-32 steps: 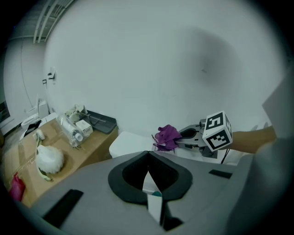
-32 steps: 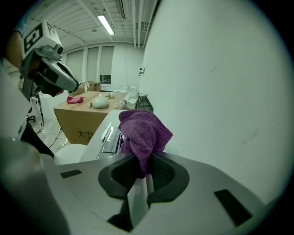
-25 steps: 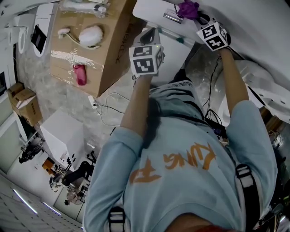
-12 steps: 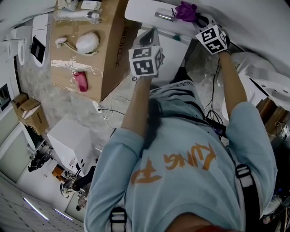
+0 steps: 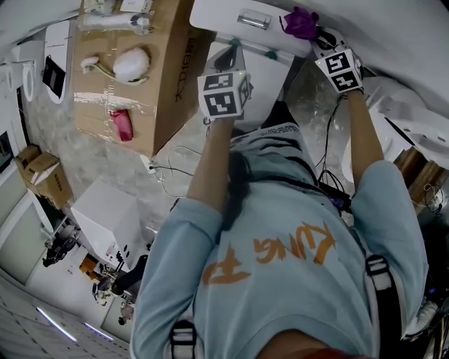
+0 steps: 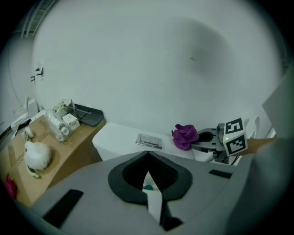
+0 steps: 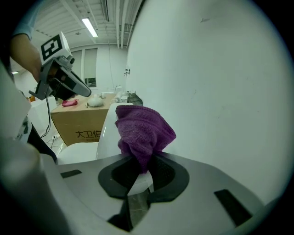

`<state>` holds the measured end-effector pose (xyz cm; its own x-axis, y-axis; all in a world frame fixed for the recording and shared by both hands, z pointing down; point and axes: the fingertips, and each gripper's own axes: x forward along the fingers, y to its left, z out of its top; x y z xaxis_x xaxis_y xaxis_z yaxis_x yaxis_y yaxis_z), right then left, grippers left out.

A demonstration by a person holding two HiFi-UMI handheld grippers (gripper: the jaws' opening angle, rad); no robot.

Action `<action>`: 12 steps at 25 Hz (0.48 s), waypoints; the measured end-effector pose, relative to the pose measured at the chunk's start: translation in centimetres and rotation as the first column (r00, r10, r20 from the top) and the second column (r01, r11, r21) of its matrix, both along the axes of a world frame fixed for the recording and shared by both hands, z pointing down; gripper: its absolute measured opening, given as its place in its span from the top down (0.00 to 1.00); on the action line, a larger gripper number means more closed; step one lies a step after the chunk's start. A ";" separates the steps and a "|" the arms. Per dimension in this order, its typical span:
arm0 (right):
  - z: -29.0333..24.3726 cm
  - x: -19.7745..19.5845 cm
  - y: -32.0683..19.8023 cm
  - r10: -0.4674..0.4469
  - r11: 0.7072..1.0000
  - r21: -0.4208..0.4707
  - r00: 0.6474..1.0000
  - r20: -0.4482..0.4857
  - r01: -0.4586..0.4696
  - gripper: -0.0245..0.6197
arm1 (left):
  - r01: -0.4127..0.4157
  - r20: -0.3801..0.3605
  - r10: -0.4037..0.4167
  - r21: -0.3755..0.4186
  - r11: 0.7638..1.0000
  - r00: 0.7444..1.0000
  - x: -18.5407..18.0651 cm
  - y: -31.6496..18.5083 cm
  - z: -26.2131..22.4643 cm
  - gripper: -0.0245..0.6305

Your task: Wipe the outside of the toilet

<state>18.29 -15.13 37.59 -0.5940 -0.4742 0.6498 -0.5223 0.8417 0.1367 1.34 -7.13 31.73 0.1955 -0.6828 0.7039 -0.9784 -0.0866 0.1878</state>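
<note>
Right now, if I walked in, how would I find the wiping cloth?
Find the white toilet tank against the wall. On its top, beside the silver flush plate, the right gripper pinches a crumpled cloth. It is the only purple thing there.

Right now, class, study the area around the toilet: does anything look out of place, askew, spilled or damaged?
Nothing looks spilled or broken. Two oddities: a big cardboard box stands right beside the toilet tank, cluttered with loose items, and a cable trails loose across the floor beside it.
</note>
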 end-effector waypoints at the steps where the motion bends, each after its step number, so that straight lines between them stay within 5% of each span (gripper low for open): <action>1: 0.0 0.3 0.2 0.010 1.000 -0.012 1.000 0.010 -0.010 0.86 | 0.002 -0.001 -0.002 0.001 1.000 1.000 -0.1 -0.1 0.0 0.93; 12: -2.6 1.4 1.5 0.093 0.990 -0.121 0.978 0.185 -0.071 0.86 | 0.057 0.006 -0.057 0.004 0.998 0.998 -2.7 0.1 -0.2 0.93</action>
